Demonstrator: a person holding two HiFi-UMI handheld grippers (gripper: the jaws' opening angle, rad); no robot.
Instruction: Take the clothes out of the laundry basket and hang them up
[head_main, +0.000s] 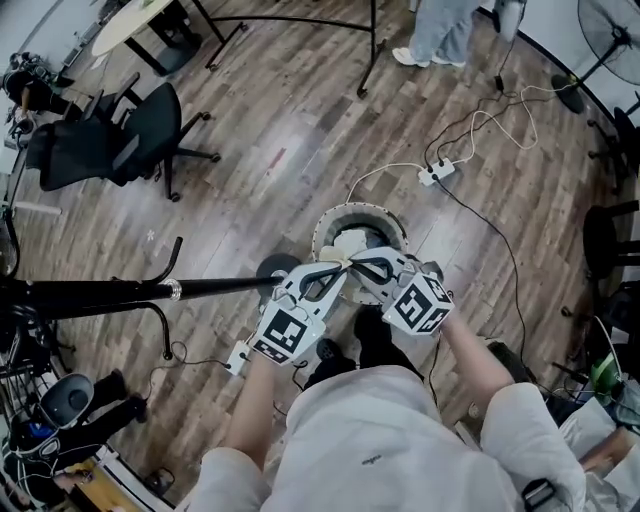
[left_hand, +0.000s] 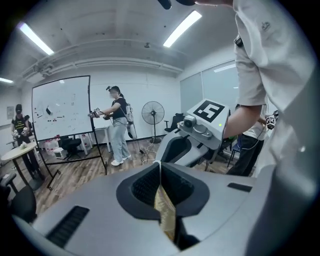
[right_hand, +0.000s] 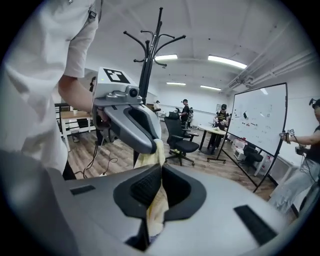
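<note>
Okay, early days on this one. I've got a pale yellow cloth garment (right_hand: 156, 200) pinched in both grippers. My left gripper (left_hand: 160, 167) has its jaws pressed together on a thin fold of it. My right gripper (right_hand: 161, 167) is clamped on a thicker bunch of the same fabric, which trails down between the jaws.

From the head view the two grippers sit tip to tip, nearly touching, directly above the round, pale-rimmed laundry basket (head_main: 330, 215) on the wooden plank floor (head_main: 270, 140). So the piece is up between my hands and bunched, not spread out. I can't tell whether its lower end has cleared the rim.

What's done, as I read it: one item grabbed and raised over the basket. What's left is pretty much everything else.

- **Basket:** more light-coloured fabric lies inside it under my grippers, so I judge there are further items to pull.
- **Stand:** the tall black metal coat stand (right_hand: 148, 60) shows in the right gripper view, just behind the left gripper. The curved hooks at its top look bare, with nothing hung that I can see.
- **Hangers:** I can't make one out in any view.

Next, I reckon, I part my hands to open the garment, then carry it to one of those hooks. The left grip needs watching: it's only a thin pinch and could slip.
</note>
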